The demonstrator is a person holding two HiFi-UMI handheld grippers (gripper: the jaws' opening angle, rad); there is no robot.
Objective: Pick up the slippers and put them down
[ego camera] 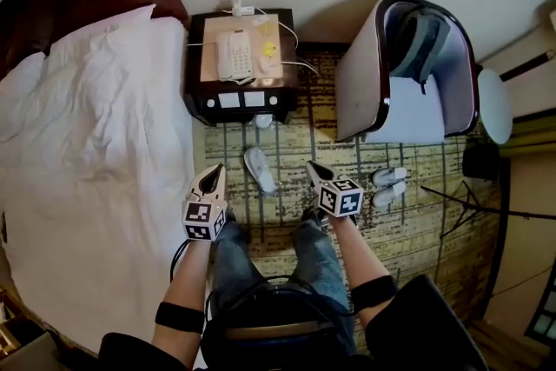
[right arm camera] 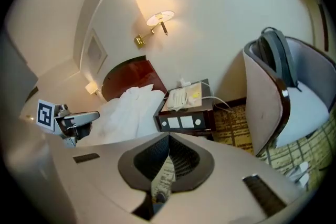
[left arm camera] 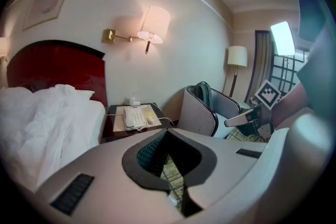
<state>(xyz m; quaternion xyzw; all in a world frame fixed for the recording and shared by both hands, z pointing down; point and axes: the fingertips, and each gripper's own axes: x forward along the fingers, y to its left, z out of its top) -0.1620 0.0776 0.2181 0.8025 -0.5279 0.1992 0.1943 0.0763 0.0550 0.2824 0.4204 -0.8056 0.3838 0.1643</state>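
Slippers all on carpet [ego camera: 408, 230]: one [ego camera: 259, 169] mid-frame, a pair [ego camera: 388, 186] right by chair [ego camera: 360, 82]. Left gripper [ego camera: 213, 172] and right gripper [ego camera: 313, 168] closed, empty. Either finished or not started.

A white slipper [ego camera: 259, 169] lies flat on the carpet [ego camera: 293, 148].

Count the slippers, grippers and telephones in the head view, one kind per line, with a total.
Slippers: 3, one mid-carpet, two beside the armchair
Grippers: 2, left gripper and right gripper
Telephone: 1
Total: 6
A white thing below the nightstand is too hidden to count.
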